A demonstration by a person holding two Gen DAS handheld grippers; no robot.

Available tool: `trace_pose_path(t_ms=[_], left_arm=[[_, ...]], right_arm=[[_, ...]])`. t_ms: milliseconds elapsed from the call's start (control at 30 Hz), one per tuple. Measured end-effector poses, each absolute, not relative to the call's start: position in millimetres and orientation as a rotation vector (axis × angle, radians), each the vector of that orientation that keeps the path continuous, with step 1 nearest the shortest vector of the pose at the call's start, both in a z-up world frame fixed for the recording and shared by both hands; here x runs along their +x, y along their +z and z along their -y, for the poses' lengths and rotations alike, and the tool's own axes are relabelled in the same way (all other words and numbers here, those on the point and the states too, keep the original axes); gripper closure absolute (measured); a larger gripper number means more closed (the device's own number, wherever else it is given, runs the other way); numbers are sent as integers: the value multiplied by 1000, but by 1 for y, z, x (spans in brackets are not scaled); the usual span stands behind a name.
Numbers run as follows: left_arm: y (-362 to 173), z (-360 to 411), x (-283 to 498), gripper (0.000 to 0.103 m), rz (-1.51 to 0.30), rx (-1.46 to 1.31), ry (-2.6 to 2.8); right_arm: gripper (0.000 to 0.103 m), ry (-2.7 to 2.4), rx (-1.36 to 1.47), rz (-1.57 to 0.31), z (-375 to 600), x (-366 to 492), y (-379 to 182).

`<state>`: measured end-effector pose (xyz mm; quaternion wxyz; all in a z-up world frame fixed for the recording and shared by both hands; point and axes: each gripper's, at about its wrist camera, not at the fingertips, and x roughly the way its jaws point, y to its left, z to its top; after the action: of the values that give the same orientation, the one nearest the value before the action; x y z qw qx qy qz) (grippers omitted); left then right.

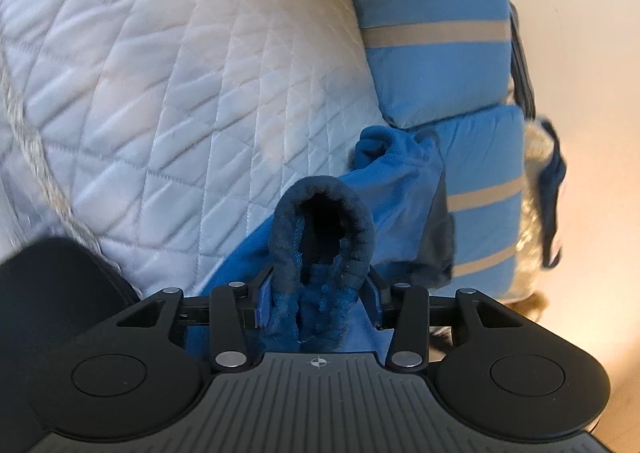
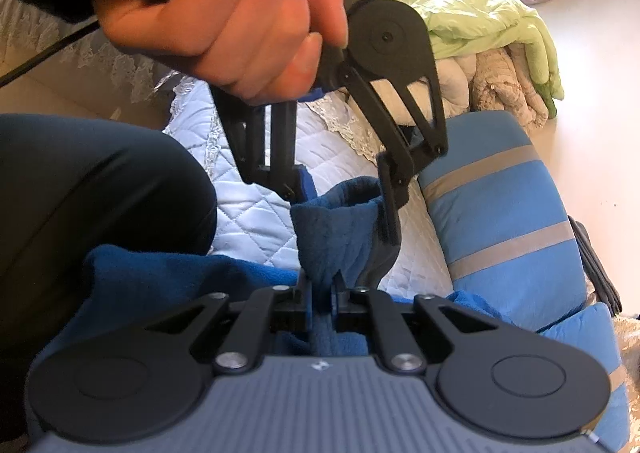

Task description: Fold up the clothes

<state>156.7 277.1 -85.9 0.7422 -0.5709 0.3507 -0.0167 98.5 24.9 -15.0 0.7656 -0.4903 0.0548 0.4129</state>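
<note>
Dark-blue fleece garment (image 2: 332, 237) hangs bunched over the white quilted cover (image 1: 180, 93), pinched in the right gripper (image 2: 322, 293) below, left gripper (image 1: 318, 293) clamping its upper cuff (both hold).

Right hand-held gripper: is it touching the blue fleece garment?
Touching. The right wrist view shows the right hand-held gripper with its jaws shut on a pinched fold of the fleece garment, no gap showing.
</note>
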Motion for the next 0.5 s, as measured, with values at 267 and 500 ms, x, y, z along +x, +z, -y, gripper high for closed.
trace_pose_path(t_ms=[267,500], left_arm=[[-82,-276,156,87,-811,-1161,-59],[-64,-283,152,87,-774,-1094,-100]], right_arm=[[93,901,-1067,-112,-26,97,-16],[31,863,-1052,-122,-13,93,-6]])
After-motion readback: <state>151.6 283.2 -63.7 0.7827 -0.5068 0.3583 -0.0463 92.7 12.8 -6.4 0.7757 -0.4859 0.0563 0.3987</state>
